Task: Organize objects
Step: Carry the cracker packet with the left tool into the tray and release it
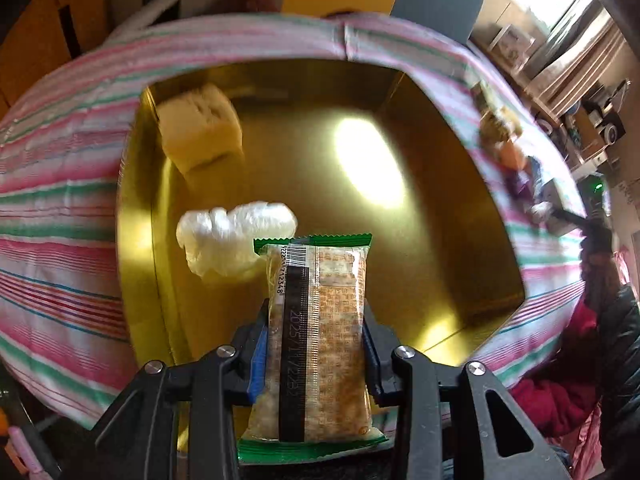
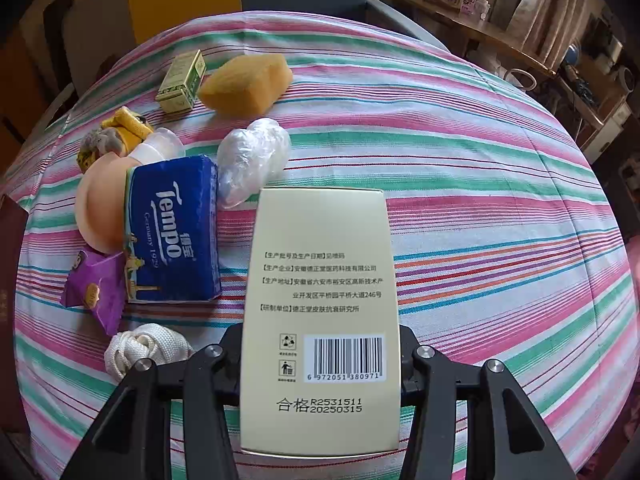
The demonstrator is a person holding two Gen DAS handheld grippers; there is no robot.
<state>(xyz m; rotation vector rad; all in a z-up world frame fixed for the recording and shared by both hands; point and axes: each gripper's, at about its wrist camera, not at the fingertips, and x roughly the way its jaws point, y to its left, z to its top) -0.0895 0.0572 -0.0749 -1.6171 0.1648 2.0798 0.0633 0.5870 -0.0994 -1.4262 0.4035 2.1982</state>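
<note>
The left gripper (image 1: 316, 332) is clamped on a snack packet (image 1: 316, 340), a clear wrapper with green sealed ends and a black printed strip down its length; both pads press its sides. The packet hangs above a gold tray (image 1: 460, 216) that sits on the striped surface (image 1: 60, 208). Inside the tray, a pale yellow block (image 1: 200, 128) lies in the far left corner, and a crumpled white plastic bag (image 1: 232, 240) lies nearer, just left of the packet's far end. A bright patch of light falls on the tray floor beyond the packet. Past the tray's right rim, a small blurred doll-like figure (image 1: 508, 152) rests on the surface.

The right gripper (image 2: 320, 360) is closed on a cream carton (image 2: 320, 280) with printed text and a barcode, its jaws against the carton's two long sides, held over the striped surface (image 2: 480, 200). Left of the carton lies a blue tissue pack (image 2: 172, 232), touching a peach-coloured round thing (image 2: 100, 204) on its far left side. A purple sachet (image 2: 96, 292) lies at the tissue pack's near left corner, and a coil of white rope (image 2: 140, 352) sits nearer still. Beyond the tissue pack are a clear plastic bundle (image 2: 252, 160), a yellow sponge (image 2: 244, 84) and a small green tin (image 2: 180, 82), the sponge and tin just beside each other.
</note>
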